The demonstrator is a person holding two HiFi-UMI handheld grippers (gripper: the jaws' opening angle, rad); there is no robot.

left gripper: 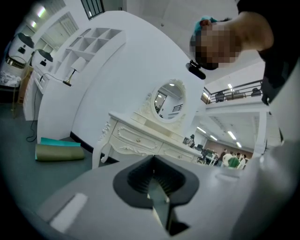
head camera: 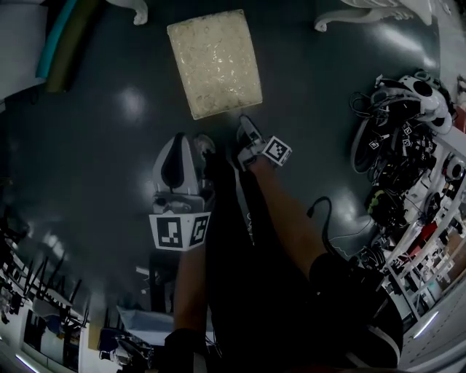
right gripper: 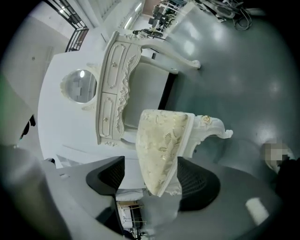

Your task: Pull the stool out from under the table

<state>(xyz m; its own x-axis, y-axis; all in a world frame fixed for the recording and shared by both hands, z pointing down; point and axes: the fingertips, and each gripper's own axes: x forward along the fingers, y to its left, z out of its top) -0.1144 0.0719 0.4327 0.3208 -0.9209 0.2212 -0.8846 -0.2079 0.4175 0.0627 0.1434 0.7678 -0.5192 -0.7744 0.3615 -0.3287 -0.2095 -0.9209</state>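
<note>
The stool has a cream patterned cushion and white carved legs; it stands on the dark floor, below the white dressing table's legs. My right gripper is at the stool's near right corner. In the right gripper view the cushion edge lies between the jaws of my right gripper: the right pad is behind the seat and a narrow gap shows beside the left pad. The table with its oval mirror is beyond. My left gripper hangs left of the stool, its jaws together on nothing.
Rolled green and olive mats lie by the wall at the left, seen too in the left gripper view. A heap of cables and gear fills the right side. A black cable trails on the floor near my legs.
</note>
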